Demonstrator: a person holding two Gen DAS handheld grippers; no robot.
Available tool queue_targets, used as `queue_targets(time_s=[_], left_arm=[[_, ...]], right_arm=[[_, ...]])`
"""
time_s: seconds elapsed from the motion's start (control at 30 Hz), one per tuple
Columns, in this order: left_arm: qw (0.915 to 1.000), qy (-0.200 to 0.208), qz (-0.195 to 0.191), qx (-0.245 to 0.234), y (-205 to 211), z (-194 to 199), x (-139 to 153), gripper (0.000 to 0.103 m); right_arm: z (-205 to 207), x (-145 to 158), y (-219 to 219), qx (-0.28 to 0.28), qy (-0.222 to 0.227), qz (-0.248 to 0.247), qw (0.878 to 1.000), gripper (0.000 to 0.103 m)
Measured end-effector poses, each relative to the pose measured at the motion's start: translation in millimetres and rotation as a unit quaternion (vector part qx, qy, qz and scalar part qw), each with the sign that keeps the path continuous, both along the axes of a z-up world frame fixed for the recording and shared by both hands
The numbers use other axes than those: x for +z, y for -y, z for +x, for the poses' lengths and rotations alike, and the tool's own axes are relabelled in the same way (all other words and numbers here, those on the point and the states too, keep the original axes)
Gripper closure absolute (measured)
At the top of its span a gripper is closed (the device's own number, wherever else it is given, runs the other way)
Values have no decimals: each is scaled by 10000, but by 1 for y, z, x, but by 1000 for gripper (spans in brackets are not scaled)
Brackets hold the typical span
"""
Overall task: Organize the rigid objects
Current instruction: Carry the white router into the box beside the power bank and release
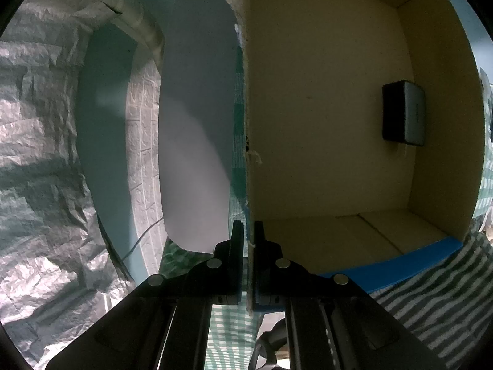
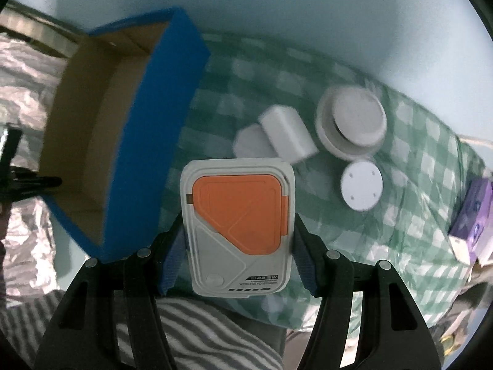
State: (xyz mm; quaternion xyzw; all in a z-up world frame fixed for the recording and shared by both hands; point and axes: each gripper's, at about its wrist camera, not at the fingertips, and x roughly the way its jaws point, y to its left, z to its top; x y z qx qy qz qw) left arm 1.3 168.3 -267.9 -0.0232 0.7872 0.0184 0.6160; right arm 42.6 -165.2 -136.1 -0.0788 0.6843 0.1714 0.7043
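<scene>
My left gripper [image 1: 249, 231] is shut on the near wall of a blue cardboard box [image 1: 249, 123]. The box's brown inside holds one dark rectangular device with a silver face [image 1: 403, 112] against its far right wall. My right gripper [image 2: 238, 219] is shut on a grey and orange wireless power bank [image 2: 237, 231], held above the green checked cloth just right of the blue box [image 2: 160, 129]. On the cloth beyond lie two white blocks [image 2: 286, 137], a white round stacked piece [image 2: 352, 123] and a white disc [image 2: 361, 189].
A purple box [image 2: 471, 215] sits at the cloth's right edge. Crinkled silver sheeting [image 1: 40, 154] lies left of the box. A striped cloth [image 2: 200, 333] lies below the right gripper. A pale wall stands behind the table.
</scene>
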Motion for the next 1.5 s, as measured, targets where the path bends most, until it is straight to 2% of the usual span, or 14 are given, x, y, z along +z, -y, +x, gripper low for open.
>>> queue_targets(time_s=[0.23,0.57,1.07,1.27,1.5], left_arm=[[10000,5,-9,3,-2,1,1,97],[10000,24,-6,-14,1,-1,2,97],[10000,33,3,-15,2,-2,2,97],[10000,45,-12,14,1,-2,3,95],[10000,57,-42,50,1,-2,4,95]], right_arm=[[7,22,-40,416,177,199,9988,40],[15,28,-101,1039,318,269,9937,40],[10,-6,-173,1761,172,333,9836,40],[5,-24,-180,1976,146,180,9800,40],[8,-45,-181,1931,35,21,9812,40]])
